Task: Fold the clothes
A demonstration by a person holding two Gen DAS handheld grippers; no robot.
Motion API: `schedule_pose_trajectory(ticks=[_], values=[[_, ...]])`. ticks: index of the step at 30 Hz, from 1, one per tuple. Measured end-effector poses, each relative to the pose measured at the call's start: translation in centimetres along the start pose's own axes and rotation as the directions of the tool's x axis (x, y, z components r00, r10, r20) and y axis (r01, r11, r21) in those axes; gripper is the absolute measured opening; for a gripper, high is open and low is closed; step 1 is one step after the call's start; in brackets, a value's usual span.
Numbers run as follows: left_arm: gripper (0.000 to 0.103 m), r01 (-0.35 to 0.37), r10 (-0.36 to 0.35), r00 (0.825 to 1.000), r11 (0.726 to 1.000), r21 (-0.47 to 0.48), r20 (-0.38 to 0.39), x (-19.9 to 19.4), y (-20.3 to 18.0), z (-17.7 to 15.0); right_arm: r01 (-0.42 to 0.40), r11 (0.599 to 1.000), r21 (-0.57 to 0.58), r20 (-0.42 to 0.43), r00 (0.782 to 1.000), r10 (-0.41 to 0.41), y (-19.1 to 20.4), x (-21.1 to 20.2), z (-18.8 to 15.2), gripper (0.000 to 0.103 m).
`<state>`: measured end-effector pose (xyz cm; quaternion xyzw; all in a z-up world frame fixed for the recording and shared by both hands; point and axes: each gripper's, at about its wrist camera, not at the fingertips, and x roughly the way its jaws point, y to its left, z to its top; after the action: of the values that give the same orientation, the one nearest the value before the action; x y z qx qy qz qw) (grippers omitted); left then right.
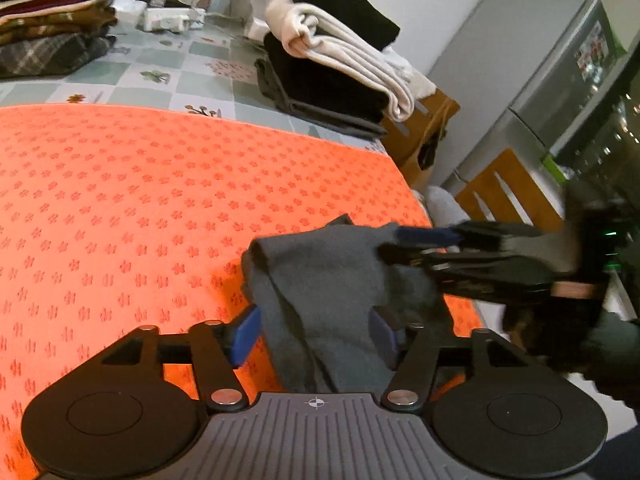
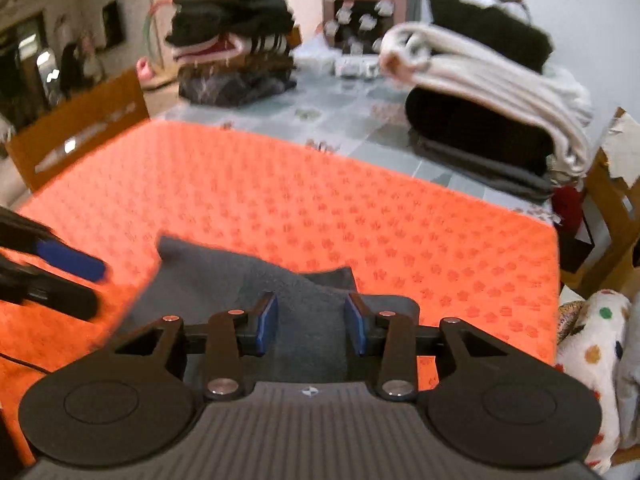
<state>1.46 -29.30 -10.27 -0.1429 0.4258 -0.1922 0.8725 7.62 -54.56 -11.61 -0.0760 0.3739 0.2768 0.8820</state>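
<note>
Grey garment point(image 1: 324, 280) between both grippers' jaws.

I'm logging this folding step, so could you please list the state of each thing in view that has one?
Grey garment: bunched, lying on the orange mat.
Left gripper: open, fingers either side of the garment.
Right gripper: open, fingers astride the garment.
Black and white stack: folded, on the table.
Dark stack: folded, piled high.

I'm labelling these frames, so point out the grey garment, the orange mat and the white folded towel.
grey garment point(image 1: 320, 276): left wrist view, its bunched middle.
orange mat point(image 1: 120, 208): left wrist view, bare patterned surface.
white towel point(image 2: 492, 76): right wrist view, its folded top layers.
</note>
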Motion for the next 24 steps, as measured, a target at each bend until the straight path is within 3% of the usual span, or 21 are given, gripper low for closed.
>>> schedule_pose_trajectory(ticks=[4,7,8,10,12,18,24], values=[[0.071,-0.053,0.054,0.998,0.998,-0.047,0.02,-0.4,-0.8,-1.3,-0.039,0.999,0.0,-0.011,0.999,0.039,-0.6,2.1,-0.9,0.043],[0.075,-0.084,0.088,0.996,0.991,-0.105,0.03,-0.7,-1.0,-1.8,-0.06,0.998,0.017,0.011,0.998,0.06,-1.0,0.8,-0.1,0.044],[0.076,-0.089,0.094,0.995,0.988,-0.126,0.037,-0.7,-0.9,-1.8,-0.067,0.997,0.031,0.03,0.997,0.066,-1.2,0.1,0.1,0.046],[0.082,-0.095,0.105,0.993,0.98,-0.173,0.047,-0.6,-0.6,-1.9,-0.075,0.993,0.092,0.048,0.996,0.071,-2.2,-1.6,-0.2,0.063],[0.082,-0.094,0.105,0.994,0.971,-0.219,0.042,0.0,0.0,-1.9,-0.082,0.982,0.168,0.046,0.996,0.075,-3.6,-3.0,-1.2,0.067],[0.082,-0.039,0.042,0.999,0.953,-0.301,0.005,2.7,1.0,-2.2,-0.153,0.901,0.407,-0.001,0.986,0.168,-6.8,-3.5,-5.4,0.07],[0.08,0.014,-0.023,0.999,0.949,-0.315,-0.025,4.7,1.1,-2.6,-0.241,0.851,0.467,-0.024,0.958,0.284,-6.2,-1.2,-7.5,0.07]])
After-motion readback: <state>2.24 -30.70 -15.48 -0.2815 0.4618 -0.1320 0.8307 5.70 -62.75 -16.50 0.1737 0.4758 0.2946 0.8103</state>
